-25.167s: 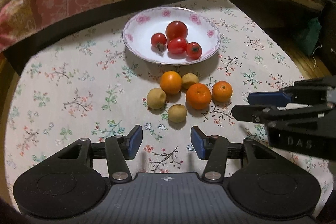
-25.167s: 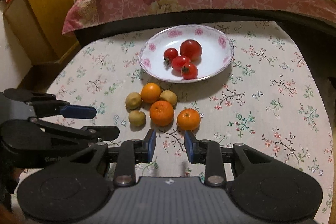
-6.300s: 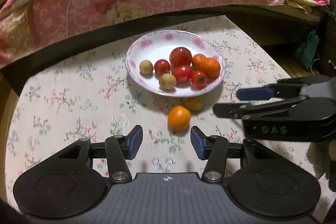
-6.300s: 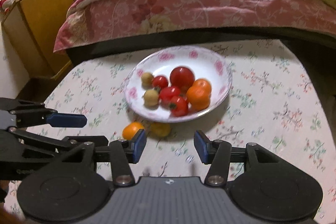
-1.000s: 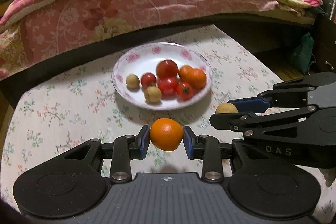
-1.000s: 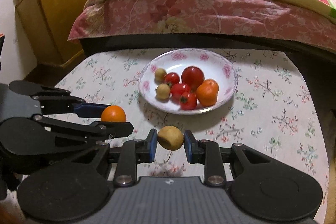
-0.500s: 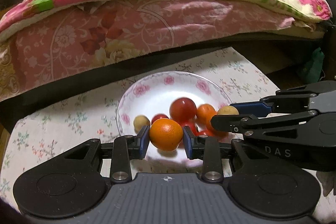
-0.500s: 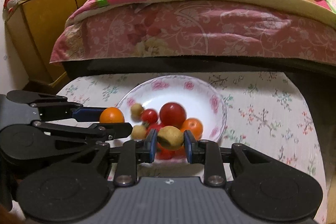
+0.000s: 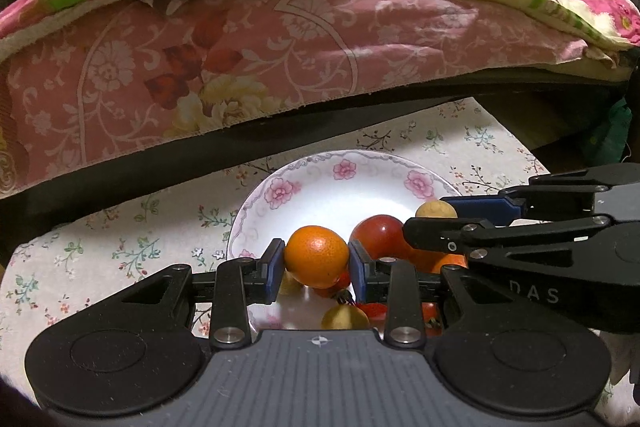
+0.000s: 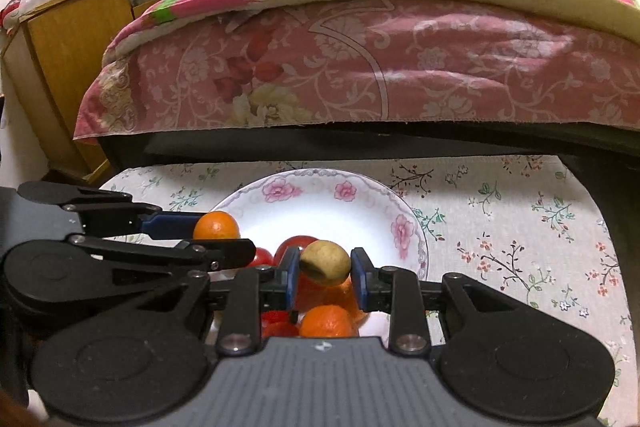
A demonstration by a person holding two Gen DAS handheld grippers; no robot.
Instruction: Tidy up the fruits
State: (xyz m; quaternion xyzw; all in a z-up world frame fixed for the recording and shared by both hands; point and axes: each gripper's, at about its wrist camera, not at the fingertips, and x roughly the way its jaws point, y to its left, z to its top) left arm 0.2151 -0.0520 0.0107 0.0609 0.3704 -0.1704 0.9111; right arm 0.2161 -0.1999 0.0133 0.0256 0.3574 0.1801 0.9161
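Carried forward since a second ago: then short of the plate (image 9: 256, 203), above the floral tablecloth (image 9: 100, 259); now over the dish itself. Left gripper (image 9: 316, 265) pinching the orange (image 9: 317, 255) between its blue pads, right gripper (image 10: 325, 271) pinching the tan fruit (image 10: 325, 263) the same way. "DAS" readable in pale letters on the right gripper's side, seen from the left camera. Orange bright, round, finely pitted, with a small highlight; tan fruit dull yellow-brown, smooth, darker at one end. Below and ahead of the fingertips, red tomatoes (image 9: 378, 233), another orange (image 10: 326, 321) and a small tan fruit (image 9: 344, 317) lying in the plate. Beyond the tools, pink floral bedding (image 9: 280, 39).
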